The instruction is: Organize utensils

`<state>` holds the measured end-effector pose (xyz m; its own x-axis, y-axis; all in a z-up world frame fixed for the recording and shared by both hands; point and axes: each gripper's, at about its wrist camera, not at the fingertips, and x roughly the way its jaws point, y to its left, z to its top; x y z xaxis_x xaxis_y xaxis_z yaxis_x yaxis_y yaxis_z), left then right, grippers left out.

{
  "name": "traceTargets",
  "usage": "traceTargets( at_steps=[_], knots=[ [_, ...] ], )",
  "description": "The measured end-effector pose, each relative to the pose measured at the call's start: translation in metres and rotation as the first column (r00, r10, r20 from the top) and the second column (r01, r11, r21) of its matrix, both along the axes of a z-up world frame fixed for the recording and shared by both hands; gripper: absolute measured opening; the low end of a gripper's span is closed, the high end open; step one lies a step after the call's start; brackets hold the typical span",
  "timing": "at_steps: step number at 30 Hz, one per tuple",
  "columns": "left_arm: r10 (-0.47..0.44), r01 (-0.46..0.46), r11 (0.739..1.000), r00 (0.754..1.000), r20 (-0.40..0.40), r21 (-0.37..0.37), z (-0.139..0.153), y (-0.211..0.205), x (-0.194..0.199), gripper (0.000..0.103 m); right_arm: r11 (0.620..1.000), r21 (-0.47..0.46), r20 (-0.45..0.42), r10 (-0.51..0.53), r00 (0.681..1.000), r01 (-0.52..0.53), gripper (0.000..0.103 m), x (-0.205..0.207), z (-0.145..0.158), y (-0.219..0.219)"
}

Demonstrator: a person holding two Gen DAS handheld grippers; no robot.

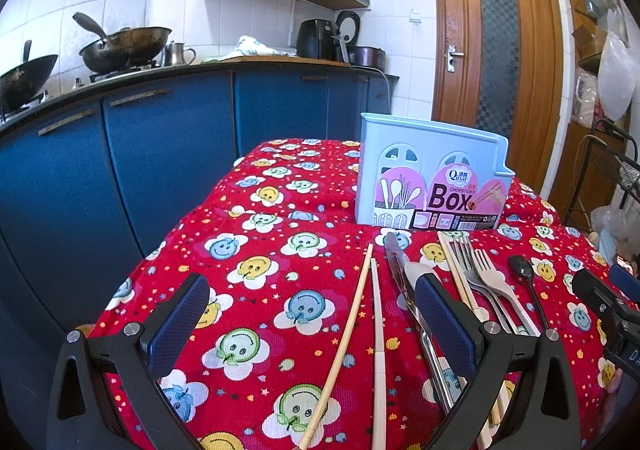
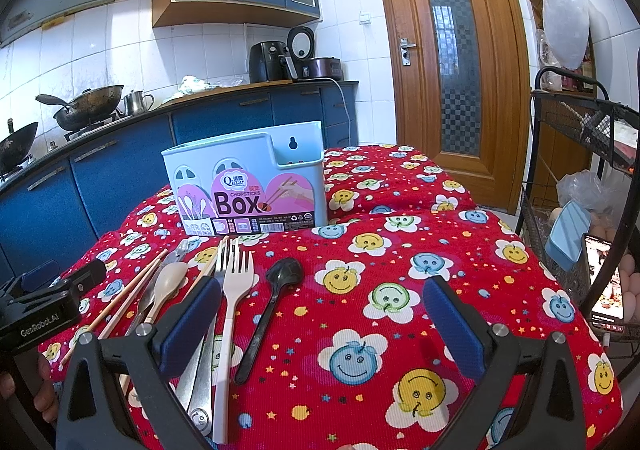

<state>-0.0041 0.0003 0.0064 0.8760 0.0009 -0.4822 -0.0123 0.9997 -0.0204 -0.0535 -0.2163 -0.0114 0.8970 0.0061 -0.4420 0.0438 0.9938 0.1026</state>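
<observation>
Where utensils lie, blue holder [image 2: 248, 179] labelled "Qinar CHOPSTICKS Box".

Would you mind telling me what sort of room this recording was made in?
Most likely a home kitchen: blackened woks sit on a stove, an air fryer stands on the counter, and utensils lie on a cloth-covered table.

The left hand-held gripper's finger [image 1: 444, 314] is covering the beige spoon's [image 1: 416, 273] handle; the bottom edge is cutting off the chopsticks [image 1: 378, 350]; the box label's [image 2: 276, 225] small print is reading too small.
</observation>
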Motion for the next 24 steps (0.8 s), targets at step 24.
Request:
traceTargets(
  at_steps=[24],
  knots=[
    [-0.131, 0.137, 0.991, 0.933, -0.337, -0.006, 0.016, 0.013, 0.057, 0.093, 0.990, -0.010, -0.260, 0.136, 0.956, -0.143, 0.082, 0.034, 0.028, -0.003]
  ],
)
